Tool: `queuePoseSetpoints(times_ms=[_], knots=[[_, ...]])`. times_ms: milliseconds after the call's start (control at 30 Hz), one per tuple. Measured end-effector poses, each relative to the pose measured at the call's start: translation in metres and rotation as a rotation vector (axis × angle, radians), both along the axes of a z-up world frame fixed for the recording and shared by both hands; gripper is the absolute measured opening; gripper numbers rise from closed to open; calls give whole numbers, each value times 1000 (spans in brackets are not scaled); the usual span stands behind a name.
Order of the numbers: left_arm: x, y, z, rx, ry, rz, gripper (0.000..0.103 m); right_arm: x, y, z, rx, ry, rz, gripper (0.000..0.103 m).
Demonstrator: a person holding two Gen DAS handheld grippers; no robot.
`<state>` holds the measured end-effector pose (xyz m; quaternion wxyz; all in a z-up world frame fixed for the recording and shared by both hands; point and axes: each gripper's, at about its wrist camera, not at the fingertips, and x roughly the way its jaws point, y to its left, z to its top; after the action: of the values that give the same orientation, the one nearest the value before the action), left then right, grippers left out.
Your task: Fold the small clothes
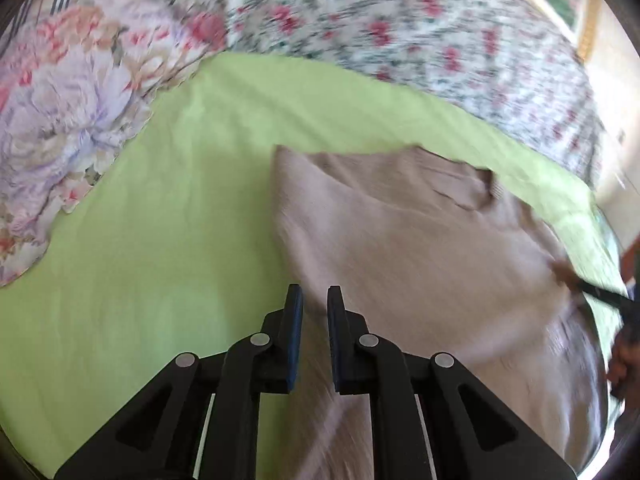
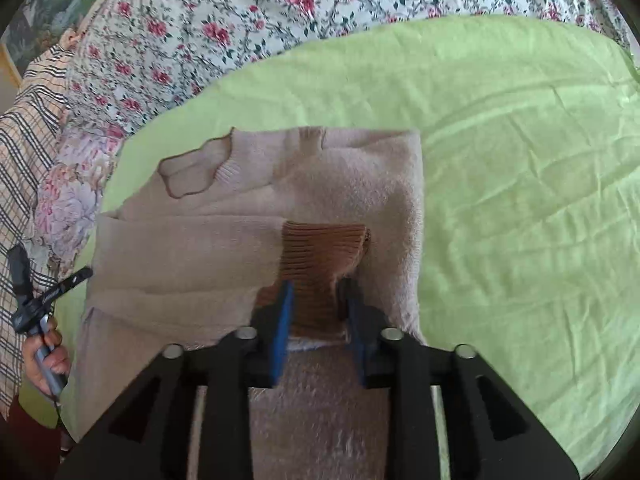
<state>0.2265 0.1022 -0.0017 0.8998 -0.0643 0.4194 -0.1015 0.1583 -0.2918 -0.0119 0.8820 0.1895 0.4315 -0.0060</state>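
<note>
A small beige knitted sweater point(image 2: 224, 248) lies on a light green sheet point(image 2: 520, 200), partly folded, with one side turned over the body. Its brown ribbed sleeve cuff point(image 2: 320, 256) sits between the blue pads of my right gripper point(image 2: 318, 300), which is closed on it just above the garment. In the left wrist view the sweater point(image 1: 420, 248) lies ahead and to the right. My left gripper point(image 1: 315, 300) hovers over the sweater's left edge with a narrow gap between its fingers and nothing in it. That view is motion-blurred.
A floral quilt point(image 2: 224, 32) borders the far side of the green sheet, with a pale flowered pillow point(image 1: 68, 128) to the left and checked fabric point(image 2: 28, 152) beyond. The left gripper and the hand holding it show at the left edge of the right wrist view point(image 2: 40, 312).
</note>
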Motion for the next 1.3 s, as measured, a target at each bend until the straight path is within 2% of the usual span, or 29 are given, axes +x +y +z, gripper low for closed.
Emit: queuePoseSetpoints(times_ms=[133, 200, 267, 500, 633, 767, 900, 1000, 1067, 1233, 1300], knots=[[-30, -17, -6, 78, 17, -61, 12, -11, 2, 4, 23, -13, 5, 38], [-33, -24, -16, 123, 33, -56, 12, -13, 4, 4, 21, -15, 8, 39], [-32, -24, -24, 136, 53, -37, 16, -13, 5, 4, 29, -24, 8, 39], [-25, -13, -27, 139, 50, 50, 17, 0, 12, 7, 11, -58, 8, 39], [-28, -9, -31, 127, 60, 67, 19, -2, 8, -2, 1, -4, -20, 39], [-42, -5, -25, 97, 82, 79, 19, -24, 3, 5, 18, -1, -22, 39], [-78, -4, -13, 57, 85, 77, 19, -58, 1, 17, 37, -21, -7, 39], [-111, -3, -5, 26, 81, 80, 30, -91, 3, 20, 41, -15, 7, 42], [-134, -1, -3, 13, 87, 89, 46, -112, 5, 20, 48, -14, 23, 45], [-193, -1, -5, 3, 92, 65, 58, -172, 17, 20, 58, -19, 66, 47], [-211, 2, -9, -6, 107, 65, 59, -193, 22, 20, 68, -22, 92, 47]])
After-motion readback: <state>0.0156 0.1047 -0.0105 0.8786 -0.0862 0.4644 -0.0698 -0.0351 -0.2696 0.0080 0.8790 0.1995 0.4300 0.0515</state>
